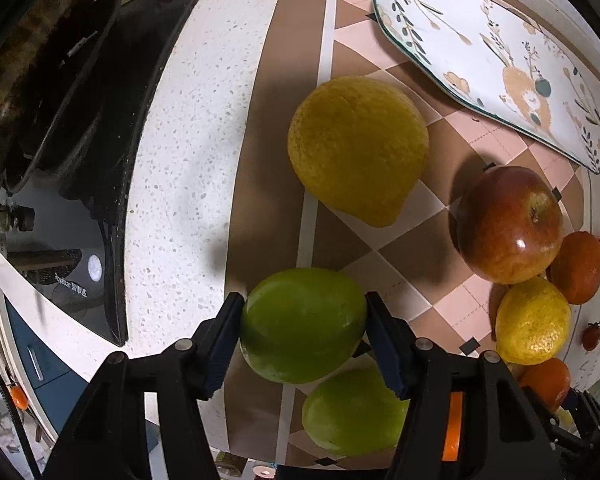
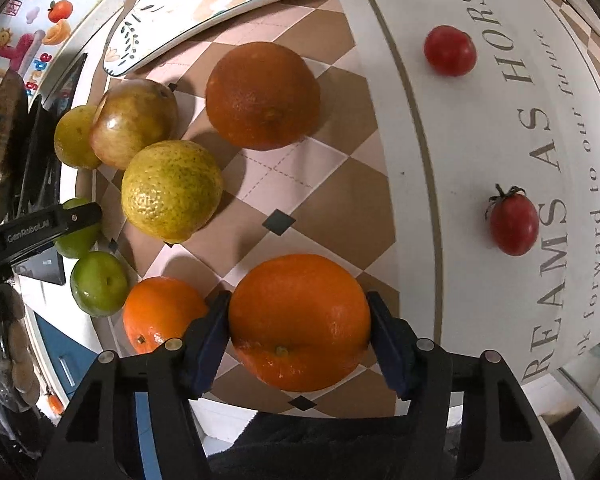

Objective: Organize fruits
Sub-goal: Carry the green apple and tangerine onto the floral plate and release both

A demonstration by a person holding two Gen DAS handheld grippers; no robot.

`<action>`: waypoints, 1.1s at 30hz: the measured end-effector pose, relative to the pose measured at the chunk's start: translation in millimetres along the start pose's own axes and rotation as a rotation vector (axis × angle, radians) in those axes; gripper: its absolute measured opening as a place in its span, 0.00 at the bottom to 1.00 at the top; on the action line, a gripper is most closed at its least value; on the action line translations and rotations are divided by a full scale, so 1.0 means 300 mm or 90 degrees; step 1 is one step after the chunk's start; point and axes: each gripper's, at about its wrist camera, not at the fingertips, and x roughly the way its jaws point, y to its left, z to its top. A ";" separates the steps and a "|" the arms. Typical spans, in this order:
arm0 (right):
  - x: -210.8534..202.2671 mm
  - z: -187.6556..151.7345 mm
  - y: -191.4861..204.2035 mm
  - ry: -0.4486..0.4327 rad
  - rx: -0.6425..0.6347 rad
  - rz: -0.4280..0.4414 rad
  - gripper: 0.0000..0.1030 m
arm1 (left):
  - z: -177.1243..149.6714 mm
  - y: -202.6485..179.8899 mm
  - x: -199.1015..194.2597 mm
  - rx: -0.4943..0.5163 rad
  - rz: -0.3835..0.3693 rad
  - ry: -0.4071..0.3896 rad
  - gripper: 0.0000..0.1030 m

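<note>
We grip a green fruit (image 1: 302, 324) in the left gripper (image 1: 304, 334), an orange (image 2: 299, 322) in the right gripper (image 2: 299, 334), jaws clamped. Next, probably, both go to the plate (image 1: 480, 40), upper right.

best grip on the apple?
Clamp the apple across its widest middle, coming from above: its stem points up and its sides are round. One side is crowded by the speckled lemon and a dark orange, so choose the open sides.

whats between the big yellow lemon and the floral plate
Nothing: in the left wrist view only bare checkered mat separates the big yellow lemon from the floral plate. The red apple sits off to the side, not between them.
</note>
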 end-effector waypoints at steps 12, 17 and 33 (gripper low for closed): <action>-0.194 0.058 -0.034 -0.042 0.000 0.072 0.65 | -0.019 -0.012 -0.283 -0.025 -0.140 -0.037 0.56; -0.326 0.214 0.005 -0.097 -0.024 0.101 0.65 | 0.134 -0.081 -0.434 -0.013 -0.212 -0.085 0.56; -0.112 0.889 0.177 -0.044 -0.155 -0.028 0.65 | 0.669 -0.173 -0.135 -0.056 -0.197 0.011 0.56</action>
